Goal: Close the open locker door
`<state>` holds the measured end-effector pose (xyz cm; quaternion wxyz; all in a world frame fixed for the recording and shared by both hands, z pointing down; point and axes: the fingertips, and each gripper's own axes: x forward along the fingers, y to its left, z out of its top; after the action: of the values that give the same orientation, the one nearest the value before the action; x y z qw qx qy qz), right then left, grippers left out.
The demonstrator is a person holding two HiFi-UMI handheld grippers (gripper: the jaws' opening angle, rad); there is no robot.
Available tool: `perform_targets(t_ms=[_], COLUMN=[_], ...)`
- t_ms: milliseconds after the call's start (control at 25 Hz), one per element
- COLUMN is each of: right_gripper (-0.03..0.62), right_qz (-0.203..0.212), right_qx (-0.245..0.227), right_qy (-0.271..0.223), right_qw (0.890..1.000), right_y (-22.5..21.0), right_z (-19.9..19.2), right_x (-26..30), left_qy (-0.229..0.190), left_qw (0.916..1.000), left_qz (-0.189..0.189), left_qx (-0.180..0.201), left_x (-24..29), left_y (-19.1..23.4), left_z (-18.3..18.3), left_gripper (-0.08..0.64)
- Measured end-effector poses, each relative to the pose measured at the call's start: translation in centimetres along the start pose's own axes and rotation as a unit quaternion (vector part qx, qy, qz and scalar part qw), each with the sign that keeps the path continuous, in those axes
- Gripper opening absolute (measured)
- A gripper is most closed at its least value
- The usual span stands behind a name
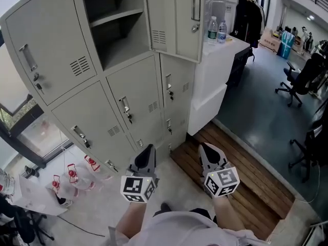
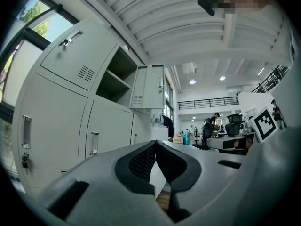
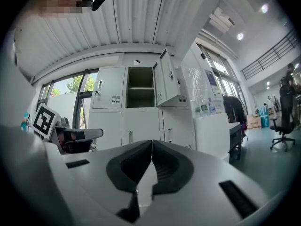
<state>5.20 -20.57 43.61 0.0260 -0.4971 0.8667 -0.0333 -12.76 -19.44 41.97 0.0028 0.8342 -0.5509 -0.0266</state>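
A grey locker bank point(image 1: 118, 101) stands in front of me. Its upper middle compartment point(image 1: 115, 24) is open and shows one shelf. The open door point(image 1: 174, 19) swings out to the right, with its handle facing me. Both grippers hang low near the floor, well short of the lockers. My left gripper point(image 1: 149, 148) is shut and empty, and so is my right gripper point(image 1: 205, 147). The left gripper view shows shut jaws point(image 2: 155, 143) below the open door point(image 2: 149, 86). The right gripper view shows shut jaws point(image 3: 151, 142) with the open door point(image 3: 168, 84) and the compartment point(image 3: 140, 86) ahead.
A white counter point(image 1: 215, 70) with two water bottles point(image 1: 217, 29) stands right of the lockers. A wooden floor strip point(image 1: 246, 183) runs under my right side. Clear red-topped containers point(image 1: 72, 176) sit on the floor at the left. Office chairs point(image 1: 300, 81) stand at the far right.
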Motion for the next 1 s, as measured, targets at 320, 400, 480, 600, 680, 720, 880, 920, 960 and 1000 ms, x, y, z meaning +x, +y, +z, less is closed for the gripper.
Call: perform_targets(t_ms=[320, 400, 480, 600, 680, 720, 880, 920, 960, 1000], right_gripper=[0.012, 0.012, 0.012, 0.014, 0.014, 0.014, 0.015, 0.015, 0.015, 0.015], right_qz=[0.004, 0.012, 0.022, 0.035, 0.041, 0.043, 0.056, 0.060, 0.065, 0.070], right_qx=[-0.005, -0.005, -0.010, -0.016, -0.014, -0.015, -0.022, -0.022, -0.022, -0.021], right_qy=[0.001, 0.000, 0.002, 0.005, 0.002, 0.001, -0.010, -0.014, -0.017, -0.020], right_qw=[1.000, 1.000, 1.000, 0.999, 0.999, 0.999, 0.998, 0.998, 0.997, 0.997], right_y=[-1.2, -1.8, -2.7, -4.1, -4.9, -5.3, -6.5, -6.8, -7.0, -7.3], right_z=[0.6, 0.7, 0.9, 1.4, 1.8, 2.0, 3.2, 3.6, 4.0, 4.4], right_x=[5.8, 6.8, 7.5, 8.3, 8.8, 9.0, 10.0, 10.3, 10.5, 10.8], left_qy=[0.004, 0.004, 0.000, -0.004, -0.001, -0.001, -0.001, 0.000, 0.001, 0.001], left_qw=[0.9999, 0.9999, 0.9997, 0.9994, 0.9996, 0.9996, 0.9995, 0.9994, 0.9994, 0.9993], left_qz=[0.001, 0.005, 0.006, 0.008, 0.013, 0.016, 0.025, 0.027, 0.029, 0.030], left_qx=[-0.013, -0.014, -0.025, -0.033, -0.027, -0.025, -0.022, -0.021, -0.021, -0.023], left_x=[3.8, 4.5, 5.3, 6.5, 7.0, 7.3, 8.1, 8.2, 8.3, 8.3], left_y=[3.6, 3.8, 3.3, 2.1, 1.7, 1.6, 1.1, 1.0, 0.8, 0.7], left_z=[-0.7, -0.7, -0.7, -0.5, -0.3, -0.2, -0.2, -0.3, -0.4, -0.5], left_gripper=[0.008, 0.008, 0.008, 0.008, 0.008, 0.008, 0.008, 0.008, 0.008, 0.008])
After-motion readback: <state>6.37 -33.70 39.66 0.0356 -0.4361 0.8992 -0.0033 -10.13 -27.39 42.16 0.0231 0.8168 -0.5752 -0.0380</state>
